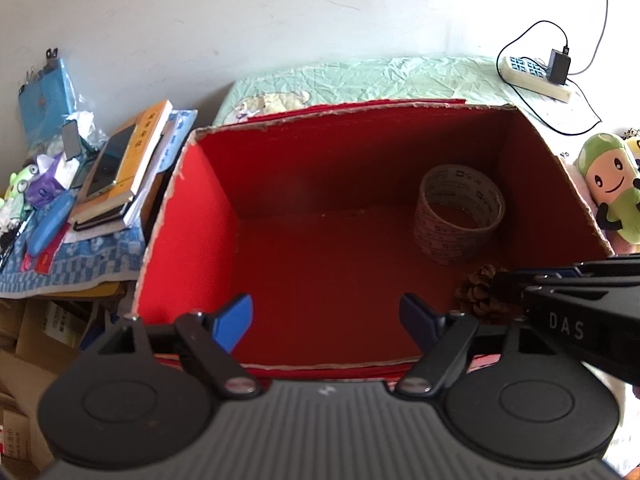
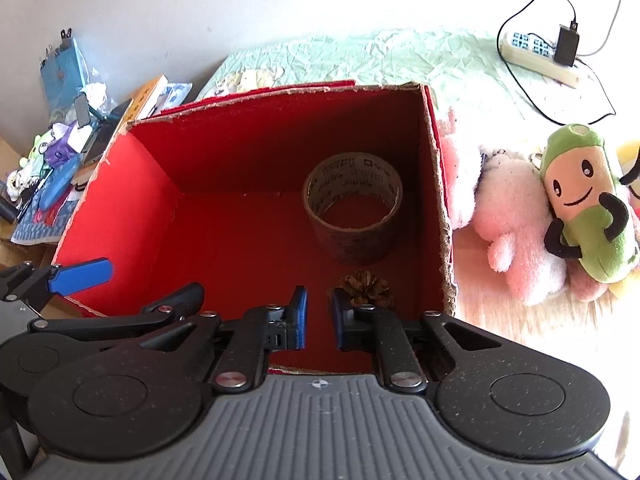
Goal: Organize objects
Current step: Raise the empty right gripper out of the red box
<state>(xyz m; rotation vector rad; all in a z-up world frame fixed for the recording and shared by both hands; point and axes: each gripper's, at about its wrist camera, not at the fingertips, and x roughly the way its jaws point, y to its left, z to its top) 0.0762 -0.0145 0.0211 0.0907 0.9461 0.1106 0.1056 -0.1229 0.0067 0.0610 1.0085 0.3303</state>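
Pinecone [image 2: 364,283] just beyond right claw [image 2: 319,322], in box [image 2: 120,208]

An open red cardboard box [image 2: 120,216] with torn rims; inside, a roll of printed tape [image 2: 352,216] stands on end near the right wall; a brown pinecone [image 2: 364,284] lies just beside it.

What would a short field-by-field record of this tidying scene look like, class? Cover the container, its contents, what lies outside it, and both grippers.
container: red cardboard box, open top
contents: tape roll standing on end near the far right corner; pine cone just in front of it
outside, right: green plush toy and pink plush toy on the bed
outside, left: stack of books
left gripper: open, empty, over the box
right gripper: jaws nearly together, nothing between them, beside the pine cone
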